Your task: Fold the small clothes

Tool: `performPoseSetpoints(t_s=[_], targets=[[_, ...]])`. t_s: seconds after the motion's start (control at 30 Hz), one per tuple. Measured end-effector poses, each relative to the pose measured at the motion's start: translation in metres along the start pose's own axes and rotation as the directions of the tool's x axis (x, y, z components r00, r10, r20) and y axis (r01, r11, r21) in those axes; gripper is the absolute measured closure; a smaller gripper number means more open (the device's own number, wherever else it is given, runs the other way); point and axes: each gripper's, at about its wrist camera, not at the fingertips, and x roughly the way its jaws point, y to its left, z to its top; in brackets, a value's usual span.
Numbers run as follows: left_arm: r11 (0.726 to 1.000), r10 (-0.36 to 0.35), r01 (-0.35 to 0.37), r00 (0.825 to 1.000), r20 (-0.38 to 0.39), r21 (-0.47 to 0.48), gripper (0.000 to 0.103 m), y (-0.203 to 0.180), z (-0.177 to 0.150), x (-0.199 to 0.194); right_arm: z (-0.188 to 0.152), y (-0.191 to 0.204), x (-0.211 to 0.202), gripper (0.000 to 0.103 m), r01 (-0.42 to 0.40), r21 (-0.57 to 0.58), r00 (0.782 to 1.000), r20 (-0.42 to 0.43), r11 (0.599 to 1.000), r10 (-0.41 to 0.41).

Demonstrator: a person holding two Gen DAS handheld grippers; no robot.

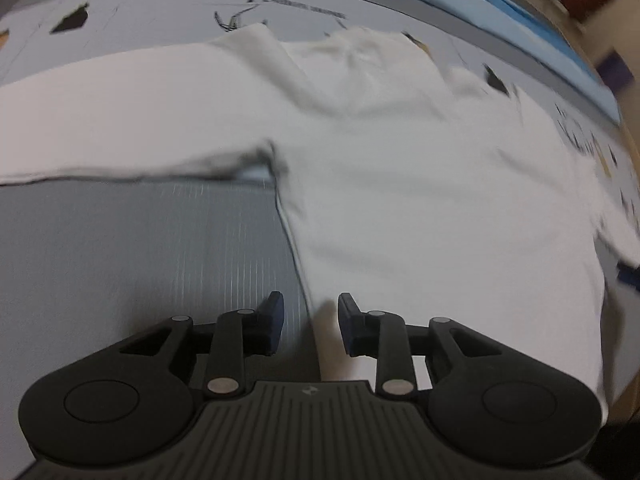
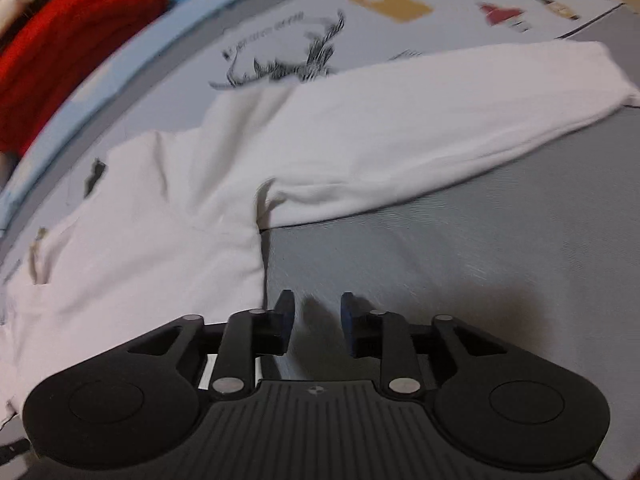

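Observation:
A white long-sleeved top [image 1: 440, 200] lies flat on a grey ribbed mat [image 1: 140, 260]. In the left wrist view one sleeve [image 1: 120, 120] runs out to the left, and the body fills the right half. My left gripper [image 1: 311, 320] hovers over the body's left side edge. It is open, and the cloth edge shows in the gap with the pads not pressing on it. In the right wrist view the top [image 2: 140, 220] sits at the left and its other sleeve [image 2: 440, 120] stretches right. My right gripper [image 2: 317, 316] is open over bare mat [image 2: 480, 260], just right of the body's side edge.
Beyond the top lies a pale printed sheet [image 2: 280, 32] with drawings and small pictures. A blue strip [image 1: 540, 28] borders it at the back. A folded red cloth [image 2: 72, 40] lies past that strip, with other coloured items near it.

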Motion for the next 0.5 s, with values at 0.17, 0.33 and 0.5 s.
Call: performPoseSetpoints(t_s=[0.17, 0.33, 0.5], targets=[[1.0, -0.008, 0.008, 1.0, 0.01, -0.029, 0.071, -0.002, -0.071, -0.035, -0.044, -0.011, -0.053, 0.061, -0.055, -0.073, 0.998, -0.036, 0.996, 0.052], [0.988, -0.034, 0.027, 0.999, -0.041, -0.149, 0.071, 0.011, -0.13, -0.03, -0.108, -0.021, -0.064, 0.058, -0.009, -0.161, 0.987, -0.158, 0.987, -0.017], [0.99, -0.044, 0.034, 0.996, -0.072, -0.137, 0.073, 0.009, -0.165, -0.026, -0.148, -0.043, -0.057, 0.059, 0.087, -0.182, 0.975, -0.185, 0.979, -0.121]])
